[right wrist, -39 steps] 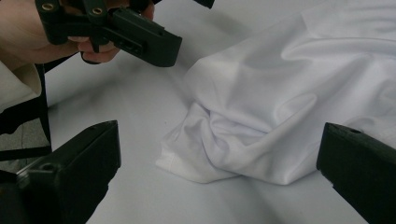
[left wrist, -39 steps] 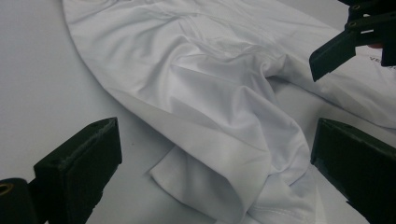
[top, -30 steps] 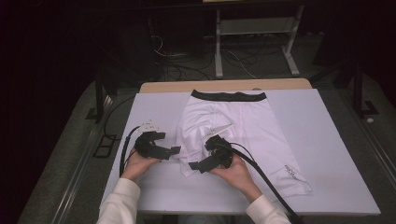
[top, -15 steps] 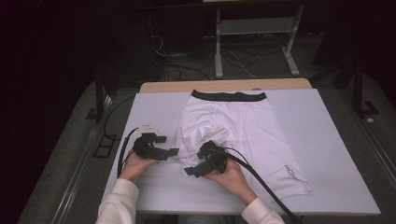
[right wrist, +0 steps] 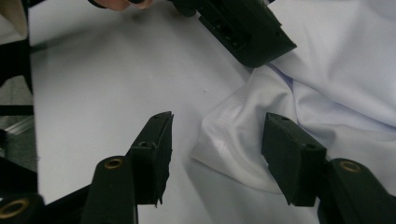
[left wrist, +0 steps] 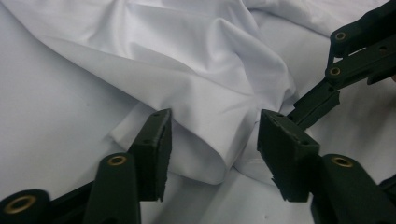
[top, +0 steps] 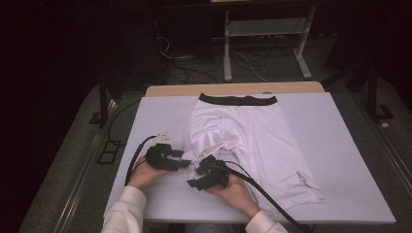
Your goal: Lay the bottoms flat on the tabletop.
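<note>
White shorts (top: 252,141) with black waistband (top: 238,100) lie flat on the bench, waistband at the far side, right leg spread out, left leg hem bunched and wrinkled at the near edge.

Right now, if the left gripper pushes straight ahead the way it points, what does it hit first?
Most likely the bunched hem of the white shorts, lying between the left gripper's closing jaws, pads not yet pressing. The right gripper sits off to the side.
</note>
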`<act>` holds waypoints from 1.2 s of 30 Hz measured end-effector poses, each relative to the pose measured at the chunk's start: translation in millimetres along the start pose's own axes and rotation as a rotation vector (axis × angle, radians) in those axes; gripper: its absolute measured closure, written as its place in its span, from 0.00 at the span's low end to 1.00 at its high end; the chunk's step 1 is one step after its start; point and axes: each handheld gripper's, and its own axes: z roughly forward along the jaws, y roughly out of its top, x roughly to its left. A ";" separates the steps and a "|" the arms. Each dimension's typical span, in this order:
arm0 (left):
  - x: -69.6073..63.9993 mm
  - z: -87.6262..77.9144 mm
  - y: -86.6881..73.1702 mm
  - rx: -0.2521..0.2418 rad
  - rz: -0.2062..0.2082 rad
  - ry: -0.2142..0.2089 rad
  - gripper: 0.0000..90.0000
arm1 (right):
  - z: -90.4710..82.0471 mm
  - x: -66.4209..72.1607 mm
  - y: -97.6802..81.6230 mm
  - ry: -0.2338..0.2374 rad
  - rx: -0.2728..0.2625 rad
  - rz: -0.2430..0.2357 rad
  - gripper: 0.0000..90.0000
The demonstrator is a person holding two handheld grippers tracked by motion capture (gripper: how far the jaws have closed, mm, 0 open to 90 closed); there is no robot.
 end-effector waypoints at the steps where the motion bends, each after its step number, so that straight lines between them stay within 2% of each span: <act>1: 0.1 0.7 0.0 0.008 0.000 -0.002 0.52 | 0.8 0.5 0.0 -0.008 0.000 -0.006 0.48; 7: 1.7 2.1 -0.3 0.015 -0.002 -0.005 0.64 | 2.1 3.3 -0.4 -0.048 -0.003 -0.029 0.54; 9: 1.7 2.4 0.0 0.017 -0.004 0.007 0.68 | 2.3 5.0 -0.5 -0.066 0.001 -0.036 0.56; 16: 3.8 0.2 1.3 -0.004 -0.011 0.016 0.83 | 3.8 17.2 -1.8 -0.168 0.027 -0.115 0.65; 18: 5.2 -1.1 1.7 -0.009 -0.015 0.021 0.86 | 4.0 19.1 -2.3 -0.186 0.028 -0.120 0.67; 22: 8.3 -2.4 1.7 -0.022 -0.050 0.019 0.90 | 2.1 18.0 -6.8 -0.187 0.002 -0.100 0.79; 25: 10.5 -2.8 1.4 -0.020 -0.058 0.025 0.92 | 0.7 15.6 -10.0 -0.187 -0.022 -0.085 0.86; 28: 11.7 -4.8 2.5 -0.020 -0.065 0.030 0.94 | -0.3 13.2 -9.3 -0.178 -0.021 -0.087 0.92; 30: 12.0 -6.9 4.0 -0.029 -0.074 0.027 0.96 | -1.1 12.1 -9.1 -0.168 -0.017 -0.089 0.94; 36: 6.8 -14.7 11.8 -0.053 -0.062 0.037 0.97 | -12.4 4.3 -9.4 -0.147 0.008 -0.082 0.95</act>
